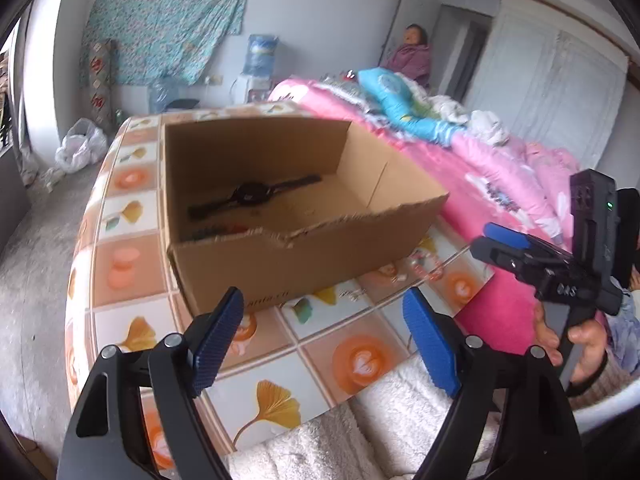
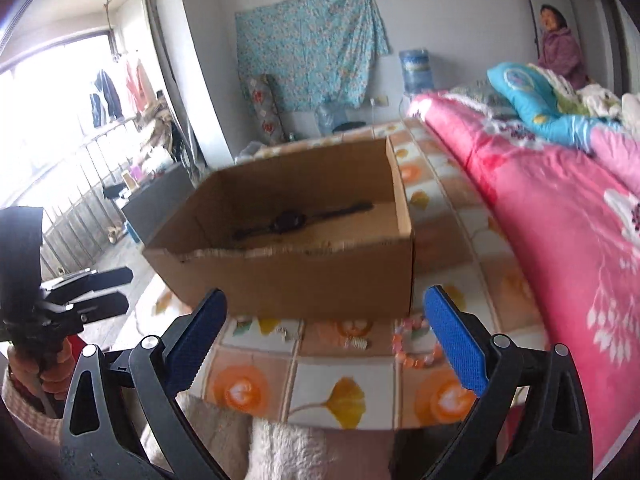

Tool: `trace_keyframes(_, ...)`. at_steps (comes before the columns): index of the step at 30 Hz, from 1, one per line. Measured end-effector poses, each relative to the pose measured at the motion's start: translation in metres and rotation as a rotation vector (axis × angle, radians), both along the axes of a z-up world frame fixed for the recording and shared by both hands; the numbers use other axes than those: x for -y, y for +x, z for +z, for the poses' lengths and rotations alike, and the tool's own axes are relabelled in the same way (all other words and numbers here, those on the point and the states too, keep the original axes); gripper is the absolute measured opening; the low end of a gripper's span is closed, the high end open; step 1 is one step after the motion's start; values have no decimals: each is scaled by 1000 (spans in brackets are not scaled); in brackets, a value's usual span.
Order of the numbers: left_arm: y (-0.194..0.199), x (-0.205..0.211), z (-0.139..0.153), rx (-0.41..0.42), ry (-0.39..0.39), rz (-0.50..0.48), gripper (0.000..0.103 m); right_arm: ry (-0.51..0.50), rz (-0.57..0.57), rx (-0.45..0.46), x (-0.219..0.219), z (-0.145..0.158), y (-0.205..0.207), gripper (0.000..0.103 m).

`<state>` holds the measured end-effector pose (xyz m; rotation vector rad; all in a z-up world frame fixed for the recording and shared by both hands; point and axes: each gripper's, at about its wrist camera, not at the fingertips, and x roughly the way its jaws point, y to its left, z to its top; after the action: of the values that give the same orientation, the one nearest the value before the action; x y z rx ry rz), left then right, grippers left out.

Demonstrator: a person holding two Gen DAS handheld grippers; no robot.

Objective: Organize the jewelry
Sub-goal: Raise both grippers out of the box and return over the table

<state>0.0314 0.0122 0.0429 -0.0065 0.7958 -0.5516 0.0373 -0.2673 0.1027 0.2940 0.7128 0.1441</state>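
Nearest the left wrist camera, the left gripper (image 1: 324,336) stands with its jaws spread wide and nothing between them; its blue ribbed pads (image 1: 430,340) hang over the patterned bench (image 1: 360,360), whose cover shows orange cups and yellow ginkgo leaves. At 6 o'clock below the jaws lies a white fluffy cloth (image 1: 400,396). At 3 o'clock in this view the right gripper (image 1: 496,240) is held in a person's hand (image 1: 576,340), its blue-tipped fingers pointing toward the box.

From the right wrist camera, the right gripper (image 2: 326,334) likewise has its jaws wide apart and empty. Just beyond them, on the bench (image 2: 340,400), a pink beaded bracelet (image 2: 414,346) lies at 1 o'clock from the jaw gap, touching nothing but the cover, close to the box's near right corner. Two small pale trinkets, blurred, lie to its left: one (image 2: 356,343) at 12 o'clock and another (image 2: 290,334) at 11 o'clock. The left gripper (image 2: 104,288) shows at 9 o'clock, held in a hand (image 2: 48,364).

Farther on stands an open cardboard box (image 2: 288,280) with a ragged near rim. Inside it a black wristwatch (image 2: 286,222) lies flat, its strap stretched out; in the left view something small and reddish (image 1: 236,229) sits just behind the near wall, too blurred to name.

At 2 o'clock a pink flowered quilt (image 2: 560,208) covers the bed, with a blue pillow (image 2: 532,100) beyond. Against the far wall hangs a teal flowered cloth (image 2: 308,48), a water bottle (image 2: 416,68) stands beside it, and a person in purple (image 2: 560,52) is near the doorway.
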Motion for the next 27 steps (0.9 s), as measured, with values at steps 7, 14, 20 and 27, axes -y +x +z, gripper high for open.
trace_keyframes(7,23,23,-72,-106,261,151,80,-49,21,-141,-34,-45,7,95)
trace_keyframes(14,33,32,-89,-132,294,223,83,-185,23,-224,-66,-73,19,95)
trace_keyframes(20,36,25,-92,-123,294,268,94,-216,34,-211,-74,-76,23,95)
trace_keyframes(27,34,19,-94,-107,275,318,98,-207,43,-209,-74,-76,23,95)
